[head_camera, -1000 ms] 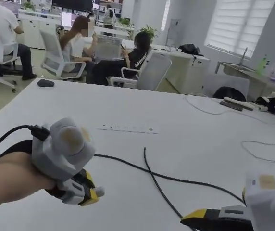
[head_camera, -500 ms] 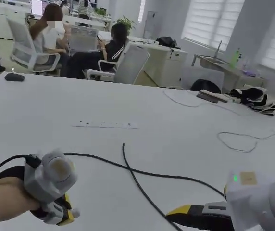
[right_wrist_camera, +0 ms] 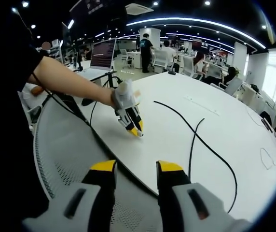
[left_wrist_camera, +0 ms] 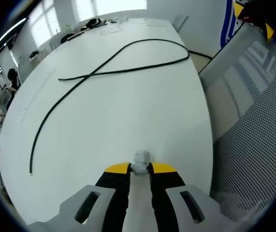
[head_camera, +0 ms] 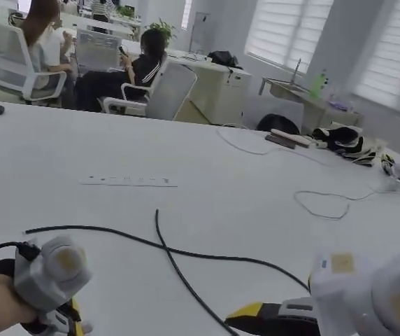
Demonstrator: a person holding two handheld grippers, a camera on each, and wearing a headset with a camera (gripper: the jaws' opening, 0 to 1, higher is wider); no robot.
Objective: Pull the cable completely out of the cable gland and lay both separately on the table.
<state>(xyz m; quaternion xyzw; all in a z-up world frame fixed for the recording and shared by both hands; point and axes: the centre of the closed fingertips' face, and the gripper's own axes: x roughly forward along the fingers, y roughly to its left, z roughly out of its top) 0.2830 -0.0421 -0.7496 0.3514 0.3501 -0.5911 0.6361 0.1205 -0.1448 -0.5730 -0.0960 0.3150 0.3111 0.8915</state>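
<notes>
A long black cable [head_camera: 166,246] lies loose on the white table [head_camera: 242,189], crossing over itself; it also shows as a loop in the left gripper view [left_wrist_camera: 91,75] and in the right gripper view [right_wrist_camera: 196,137]. My left gripper [left_wrist_camera: 139,167] is shut on a small white cable gland [left_wrist_camera: 139,158], held just over the table near its front edge with no cable in it. In the head view the left gripper [head_camera: 70,325] is at the bottom left. My right gripper [right_wrist_camera: 136,166] stands open with nothing between its yellow-tipped jaws, at the bottom right of the head view [head_camera: 238,318].
A white power strip [head_camera: 126,180] lies farther back on the table, and thin white cables [head_camera: 322,206] lie to the right. A mesh chair back [left_wrist_camera: 254,121] stands against the table's front edge. People sit at desks behind.
The head camera has swung right. My left gripper has come down and nearer the front edge, away from the cable's crossing. The right gripper has stayed open.
</notes>
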